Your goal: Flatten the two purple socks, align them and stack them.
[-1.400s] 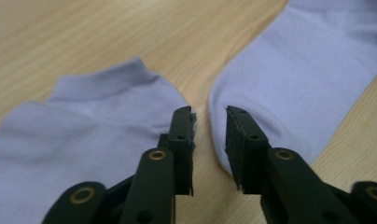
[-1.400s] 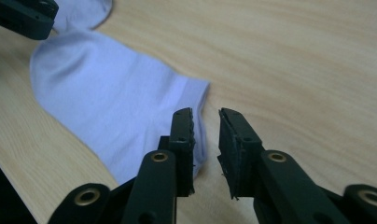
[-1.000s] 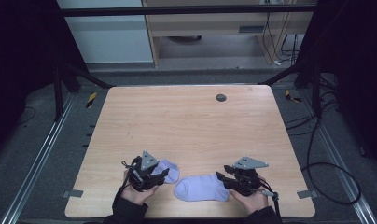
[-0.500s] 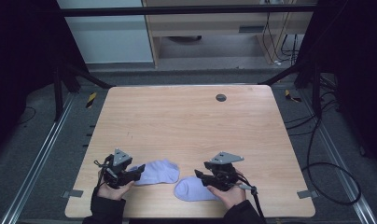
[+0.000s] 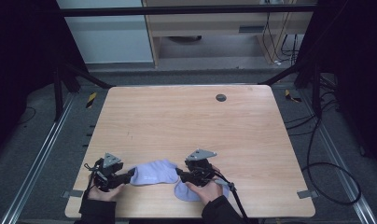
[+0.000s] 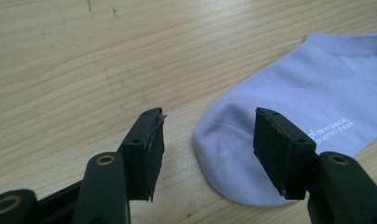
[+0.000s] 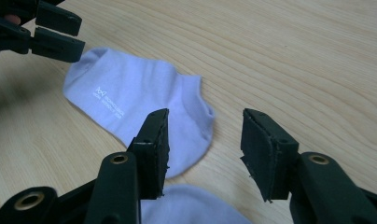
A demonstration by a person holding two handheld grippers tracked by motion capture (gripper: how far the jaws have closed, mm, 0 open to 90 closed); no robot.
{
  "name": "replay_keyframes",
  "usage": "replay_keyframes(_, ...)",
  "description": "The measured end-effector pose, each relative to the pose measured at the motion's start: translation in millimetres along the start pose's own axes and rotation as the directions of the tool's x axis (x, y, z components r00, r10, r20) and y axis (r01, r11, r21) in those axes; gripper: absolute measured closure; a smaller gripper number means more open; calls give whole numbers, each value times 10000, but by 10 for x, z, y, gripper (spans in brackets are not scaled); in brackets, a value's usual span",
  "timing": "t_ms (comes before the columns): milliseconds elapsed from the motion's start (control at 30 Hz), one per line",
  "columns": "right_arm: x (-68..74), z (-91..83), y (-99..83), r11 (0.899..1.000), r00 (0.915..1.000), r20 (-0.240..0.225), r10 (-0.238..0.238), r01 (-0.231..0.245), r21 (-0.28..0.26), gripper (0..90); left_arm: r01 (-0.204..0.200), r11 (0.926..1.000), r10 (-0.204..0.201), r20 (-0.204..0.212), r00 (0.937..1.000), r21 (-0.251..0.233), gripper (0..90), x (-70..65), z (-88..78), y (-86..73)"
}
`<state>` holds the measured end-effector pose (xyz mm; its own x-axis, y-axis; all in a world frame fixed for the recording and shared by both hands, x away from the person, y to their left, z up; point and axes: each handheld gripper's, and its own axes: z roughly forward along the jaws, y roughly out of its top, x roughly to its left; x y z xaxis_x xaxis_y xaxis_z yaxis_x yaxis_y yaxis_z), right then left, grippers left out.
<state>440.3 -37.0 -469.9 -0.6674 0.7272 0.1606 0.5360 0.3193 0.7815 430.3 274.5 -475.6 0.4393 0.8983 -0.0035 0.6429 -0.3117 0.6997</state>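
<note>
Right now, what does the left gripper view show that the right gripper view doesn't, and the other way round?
Left gripper view alone: the sock's rounded toe lying between the open jaws of the left gripper, untouched. Right gripper view alone: the cuff end of that sock, a second lilac sock at the bottom edge, and the right gripper, its jaws open. Both share the lilac sock with white print on the wooden table.

Bare wooden table [image 5: 177, 126] (small dark disc [image 5: 220, 97] at far edge)
</note>
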Motion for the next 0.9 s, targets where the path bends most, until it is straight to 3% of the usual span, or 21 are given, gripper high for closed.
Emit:
replay_keyframes(500,116,431,11,9972,9999,138,6,-16,751,563,-132,9975,125,107,9999,691,488,-40,136,-27)
replay_keyframes(667,84,485,15,9961,9986,505,164,-207,858,592,5,9979,-12,115,9999,655,542,-24,133,-23)
replay_keyframes(900,84,534,9,9954,9968,798,-73,-4,955,610,191,9961,-207,171,9996,861,662,1,139,-25)
